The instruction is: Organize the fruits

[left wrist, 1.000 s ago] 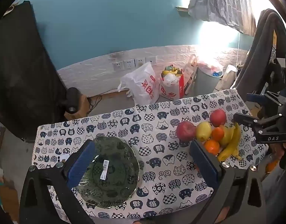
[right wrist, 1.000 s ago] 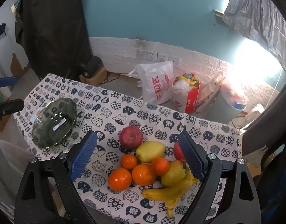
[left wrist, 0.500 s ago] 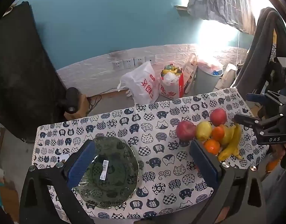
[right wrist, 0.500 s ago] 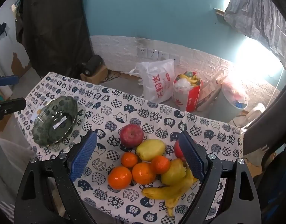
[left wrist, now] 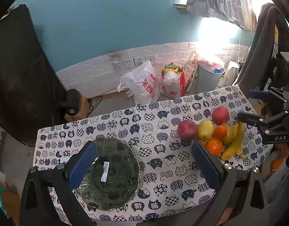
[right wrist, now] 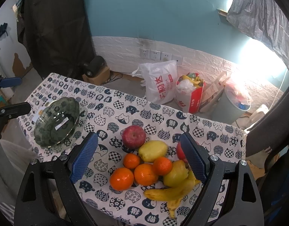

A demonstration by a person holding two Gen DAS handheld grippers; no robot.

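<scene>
Left wrist: right gripper [left wrist: 257, 111] marked "DAS", apparently.

My two fisheye views bend hard at their dark rims; daylight blows out white beneath the curtain [right wrist: 261, 9], while the tablecloth [left wrist: 163, 131] stays evenly lit and sharp.

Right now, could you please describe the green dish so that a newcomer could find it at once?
Find the table under the cat-print cloth. The fruit pile sits at one end; the green dish lies alone at the other. It is dark translucent glass, scalloped, empty, with a white barcode sticker inside.
</scene>
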